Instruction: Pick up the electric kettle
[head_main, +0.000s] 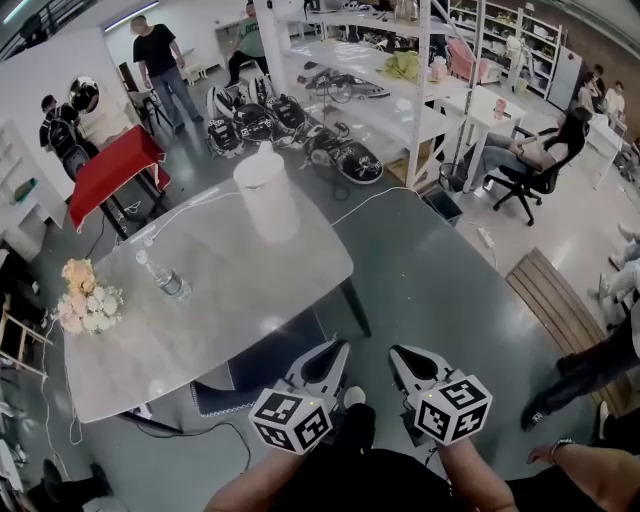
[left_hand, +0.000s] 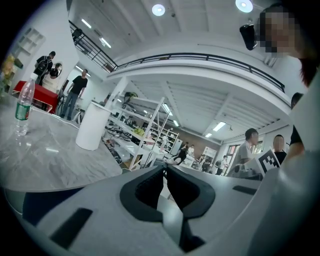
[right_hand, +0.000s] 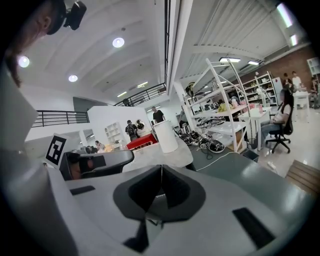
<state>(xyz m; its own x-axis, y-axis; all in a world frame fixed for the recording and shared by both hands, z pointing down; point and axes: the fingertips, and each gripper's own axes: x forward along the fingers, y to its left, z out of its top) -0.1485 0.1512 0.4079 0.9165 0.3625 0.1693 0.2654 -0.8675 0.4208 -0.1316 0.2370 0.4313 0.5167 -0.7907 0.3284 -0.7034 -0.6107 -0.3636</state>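
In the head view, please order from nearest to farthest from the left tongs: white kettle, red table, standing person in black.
1. white kettle, on the grey table.
2. red table, beyond it, left.
3. standing person in black, top left.

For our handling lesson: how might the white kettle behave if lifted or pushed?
The kettle is tall and narrow, so a high push may tip it. Its smooth wall could slip between jaws. It looks rigid; its fill cannot be seen.

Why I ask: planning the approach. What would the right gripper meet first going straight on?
Likely the near edge of the marble table, just beyond the right gripper; the white kettle stands farther on. Depth is unclear.
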